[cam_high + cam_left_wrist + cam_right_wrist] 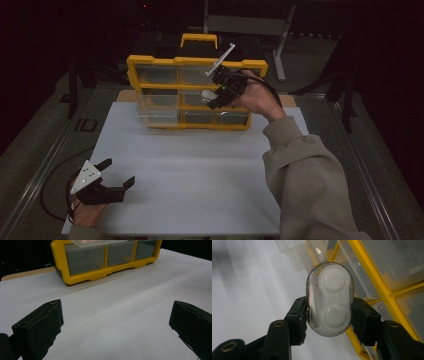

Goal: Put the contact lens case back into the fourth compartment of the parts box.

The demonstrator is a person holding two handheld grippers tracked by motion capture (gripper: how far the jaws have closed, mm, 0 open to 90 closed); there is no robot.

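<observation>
Wide-open left gripper (pixel 114 174) idled near; right gripper (pixel 329 315) clamped a capsule (pixel 329 298) at the organizer (pixel 150 62): best eased squarely into a drawer.

An organizer (pixel 195 92) stands at the upper centre on the surface (pixel 200 175), the right tongs (pixel 218 95) with a case (pixel 209 94) before its drawers, the left tongs (pixel 117 175) at lower left.

No readable text, labels, brands or numbers on yellow organizer (pixel 196 62), clear capsule case (pixel 329 298) or white tabletop (pixel 200 170).
</observation>
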